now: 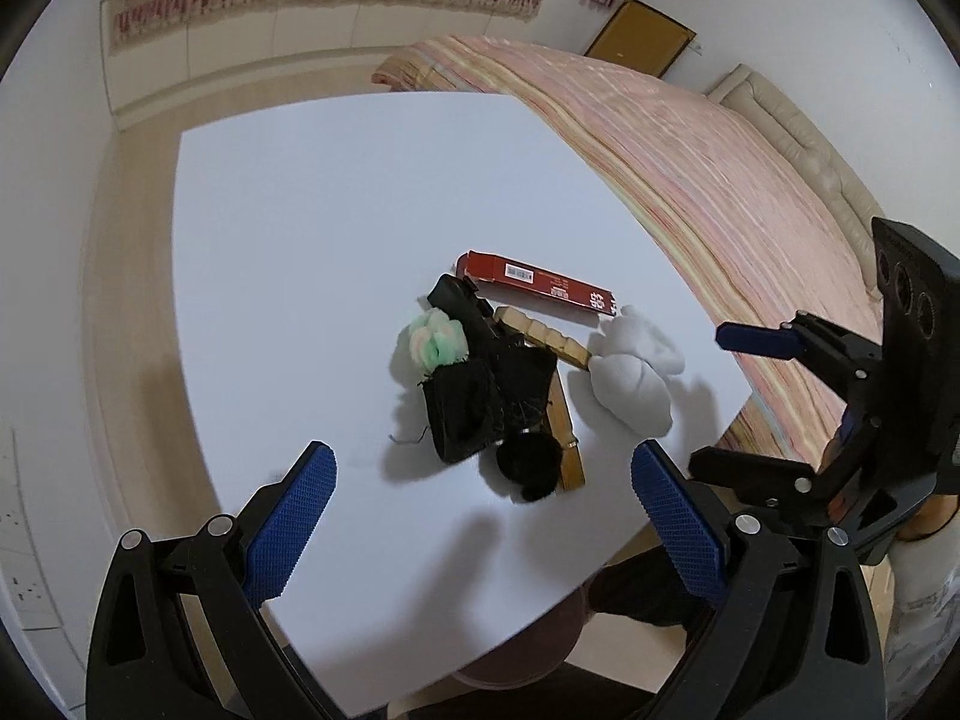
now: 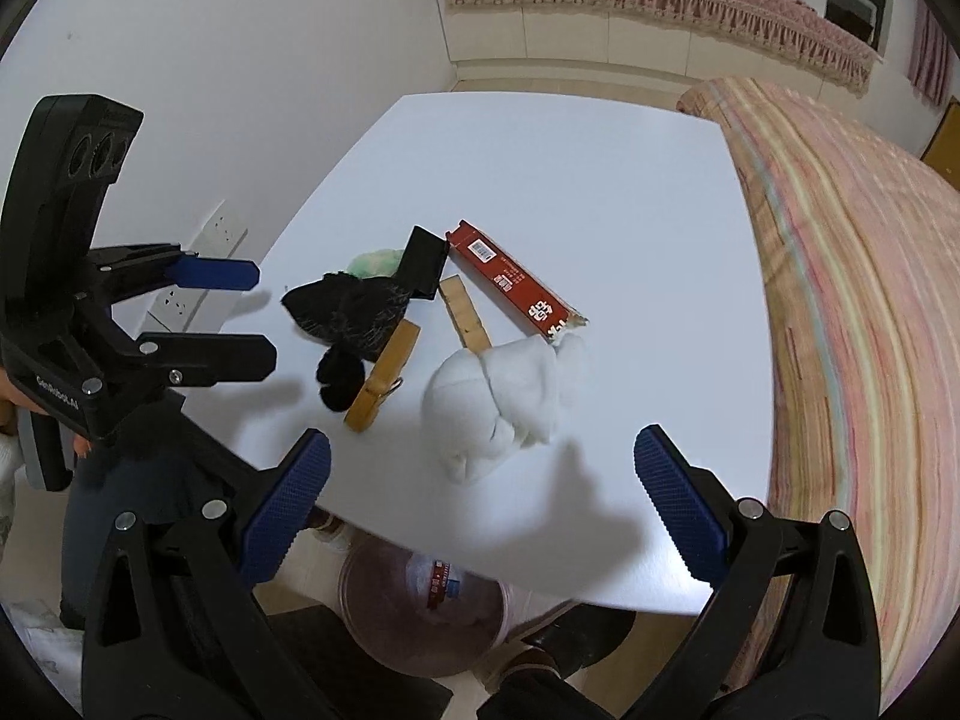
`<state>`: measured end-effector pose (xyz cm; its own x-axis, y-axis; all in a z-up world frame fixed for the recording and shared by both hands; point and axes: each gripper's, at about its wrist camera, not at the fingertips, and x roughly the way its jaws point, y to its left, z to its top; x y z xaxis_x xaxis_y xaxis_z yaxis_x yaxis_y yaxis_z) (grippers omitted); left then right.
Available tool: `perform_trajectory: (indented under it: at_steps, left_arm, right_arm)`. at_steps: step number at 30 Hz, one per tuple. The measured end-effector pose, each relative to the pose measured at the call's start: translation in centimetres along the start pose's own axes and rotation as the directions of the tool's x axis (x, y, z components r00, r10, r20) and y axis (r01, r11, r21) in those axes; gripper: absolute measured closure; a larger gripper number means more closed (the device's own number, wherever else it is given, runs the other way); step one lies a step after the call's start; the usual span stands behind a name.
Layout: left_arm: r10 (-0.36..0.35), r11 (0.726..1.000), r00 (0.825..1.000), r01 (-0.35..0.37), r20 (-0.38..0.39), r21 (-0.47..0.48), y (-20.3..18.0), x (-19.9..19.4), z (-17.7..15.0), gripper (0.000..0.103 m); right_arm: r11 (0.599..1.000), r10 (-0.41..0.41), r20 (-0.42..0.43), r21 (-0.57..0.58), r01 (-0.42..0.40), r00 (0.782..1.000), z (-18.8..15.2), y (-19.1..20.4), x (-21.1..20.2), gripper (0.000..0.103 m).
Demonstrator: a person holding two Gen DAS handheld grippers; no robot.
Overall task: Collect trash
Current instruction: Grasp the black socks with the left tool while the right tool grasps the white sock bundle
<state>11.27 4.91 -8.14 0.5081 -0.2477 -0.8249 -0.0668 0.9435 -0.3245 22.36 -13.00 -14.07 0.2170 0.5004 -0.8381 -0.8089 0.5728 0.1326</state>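
Both tongs, left [image 1: 483, 531] and right [image 2: 480, 504], hang wide and empty above the surface [image 2: 540, 180]. The white wad [image 2: 498, 414] lies just beside the red box [image 2: 516, 288]. If you grip loosely, trash may miss the bin [image 2: 420, 618] below.

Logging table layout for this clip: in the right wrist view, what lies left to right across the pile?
Round black pom-pom → yellowish wooden clothespin → crumpled white cloth wad → torn end of the long red cardboard box.
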Motion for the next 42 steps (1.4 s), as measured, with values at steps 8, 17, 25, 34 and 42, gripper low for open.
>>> perform_trajectory:
  at_steps: [8,17,25,34,42]
  left_arm:
    - [-0.009,1.0,1.0,0.009,-0.022,-0.007,0.0,1.5,0.5,0.04]
    - [0.001,1.0,0.999,-0.001,-0.035,0.004,-0.2,1.8,0.3,0.074]
    - [-0.003,1.0,1.0,0.003,-0.021,0.012,-0.2,1.4,0.0,0.087]
    - [0.002,1.0,1.0,-0.002,0.021,0.031,-0.7,-0.1,0.4,0.088]
    - [0.006,0.998,0.998,-0.01,0.059,0.067,-1.9,-2.4,-0.1,0.088]
  right_arm:
    - [1.0,0.005,-0.014,0.003,-0.005,1.0,0.6,-0.3,1.8,0.026]
    - [1.0,0.009,-0.028,0.0,-0.009,1.0,0.8,-0.2,2.8,0.048]
    - [1.0,0.013,-0.015,-0.006,-0.013,1.0,0.4,-0.2,2.4,0.072]
    - [1.0,0.003,0.026,-0.001,-0.003,1.0,0.1,0.1,0.6,0.076]
    - [1.0,0.003,0.073,-0.007,-0.003,0.997,-0.3,1.2,-2.5,0.076]
